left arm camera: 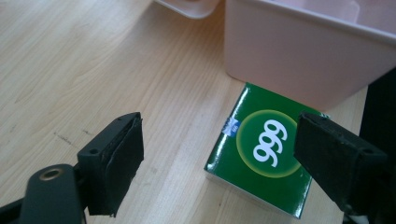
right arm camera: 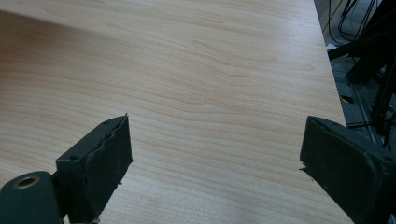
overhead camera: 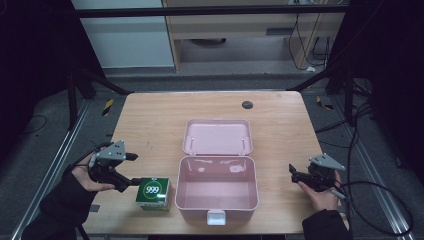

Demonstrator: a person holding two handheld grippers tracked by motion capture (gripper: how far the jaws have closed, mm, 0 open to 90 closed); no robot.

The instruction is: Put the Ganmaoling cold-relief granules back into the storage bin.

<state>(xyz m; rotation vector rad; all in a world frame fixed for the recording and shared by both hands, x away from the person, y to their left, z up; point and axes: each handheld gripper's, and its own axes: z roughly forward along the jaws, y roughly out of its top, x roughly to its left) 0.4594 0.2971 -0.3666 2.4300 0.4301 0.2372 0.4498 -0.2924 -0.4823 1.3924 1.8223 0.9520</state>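
Observation:
A green carton marked "999" [overhead camera: 154, 193] lies flat near the table's front edge, just left of an open pink plastic case [overhead camera: 217, 202]. The case's lid [overhead camera: 217, 136] is folded back flat behind it, and the case looks empty. My left gripper [overhead camera: 136, 169] hovers just left of the carton, open. In the left gripper view the carton [left arm camera: 266, 149] sits ahead between the spread jaws, close to the right one, with the case wall [left arm camera: 299, 56] behind it. My right gripper [overhead camera: 293, 174] is open to the right of the case, over bare wood [right arm camera: 215, 93].
A small dark round mark [overhead camera: 247, 104] sits near the table's far edge. Black frame legs and cables [overhead camera: 370, 195] run along the floor on the right. In the right gripper view, the table's edge [right arm camera: 334, 88] lies to the right.

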